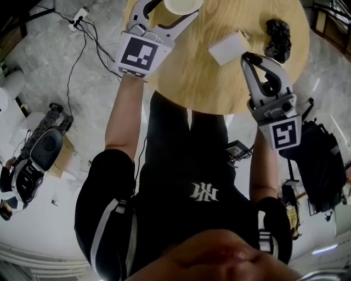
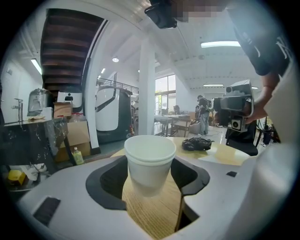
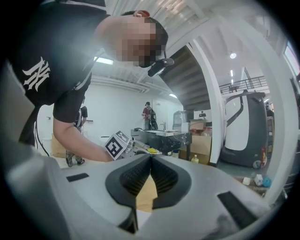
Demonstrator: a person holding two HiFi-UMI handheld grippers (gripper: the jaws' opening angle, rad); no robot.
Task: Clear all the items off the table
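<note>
Clasping a white paper cup (image 1: 182, 4) between its fingers, the left gripper (image 1: 169, 13) reaches over the round wooden bench (image 1: 192, 77) at the top of the head view. In the left gripper view the black pads (image 2: 108, 183) sit against both sides of the upright cup; whether its base rests on the wood cannot be told. The right gripper (image 1: 253, 61) hangs over the bench's right side, at the frame's centre right, its fingers closed together with nothing between them. Just to its upper left lies a flat white box (image 1: 229, 48), and near the bench's upper right rim sits a crumpled black item (image 1: 278, 38). The person, in a black shirt, stands at the bench's near edge. A black bag (image 1: 321, 159) sits on the pale floor at lower right, and cables (image 1: 82, 38) trail across the floor at upper left.
</note>
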